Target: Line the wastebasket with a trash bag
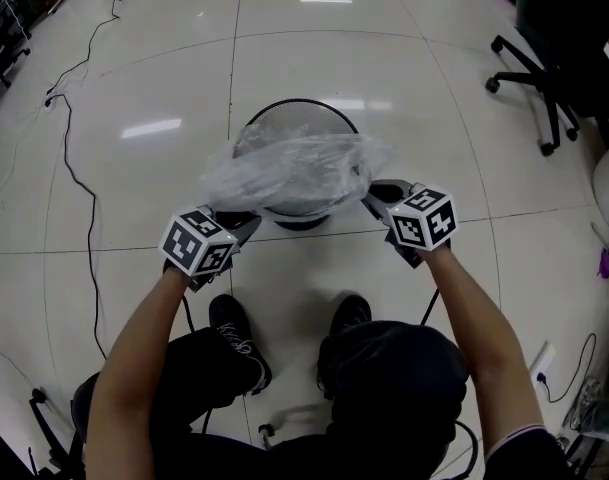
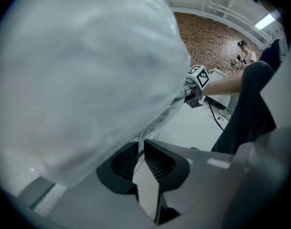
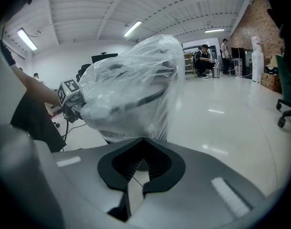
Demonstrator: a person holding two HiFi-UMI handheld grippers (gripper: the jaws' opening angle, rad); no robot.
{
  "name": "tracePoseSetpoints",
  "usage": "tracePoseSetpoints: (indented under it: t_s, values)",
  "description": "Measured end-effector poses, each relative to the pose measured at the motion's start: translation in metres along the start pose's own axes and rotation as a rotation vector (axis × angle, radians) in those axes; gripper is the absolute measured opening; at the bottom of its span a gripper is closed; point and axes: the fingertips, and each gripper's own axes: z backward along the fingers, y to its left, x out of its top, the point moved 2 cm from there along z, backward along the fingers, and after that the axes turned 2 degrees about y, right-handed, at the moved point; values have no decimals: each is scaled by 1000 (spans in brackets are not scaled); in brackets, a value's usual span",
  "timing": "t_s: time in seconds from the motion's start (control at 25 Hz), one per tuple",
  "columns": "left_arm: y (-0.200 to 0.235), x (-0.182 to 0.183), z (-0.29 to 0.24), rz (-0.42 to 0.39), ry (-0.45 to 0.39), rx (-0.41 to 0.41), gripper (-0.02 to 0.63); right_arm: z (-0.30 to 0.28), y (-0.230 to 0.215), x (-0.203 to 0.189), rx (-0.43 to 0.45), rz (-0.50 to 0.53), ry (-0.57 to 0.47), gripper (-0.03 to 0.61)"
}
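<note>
The right gripper is clenched tip to tip, pinching the film edge of the clear trash bag. The left gripper stands a slit apart, released, with the bag's edge just at its tips. In the head view the bag lies puffed over the mesh wastebasket, the left gripper at the basket's 8 o'clock and the right at its 4 o'clock.

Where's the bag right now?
Head view, centre: the bag lies over the wastebasket, between the left gripper and the right gripper, whose jaws pinch its edge.
</note>
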Motion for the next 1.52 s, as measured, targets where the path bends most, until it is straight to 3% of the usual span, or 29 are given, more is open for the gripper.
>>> tracePoseSetpoints:
  t_s: [0.32, 0.44, 0.6, 0.92, 1.24, 1.52]
  values:
    - [-2, -13, -10, 40, 35, -6, 54, -5, -11, -8, -23, -64, -6, 2]
    - [-5, -21, 1, 47, 54, -1, 83, 4, -11, -12, -32, -83, -12, 3]
    - [-13, -22, 20, 41, 50, 28, 83, 21, -6, -19, -38, -83, -6, 46]
    - [-35, -18, 55, 8, 30, 61, 83, 62, 0, -13, -89, -73, -38, 49]
    - [-34, 24, 99, -56, -109, 207, 83, 88, 5, 24, -115, -21, -100, 54]
    - [-24, 47, 133, -90, -154, 310, 83, 93, 15, 60, -110, 18, -154, 55]
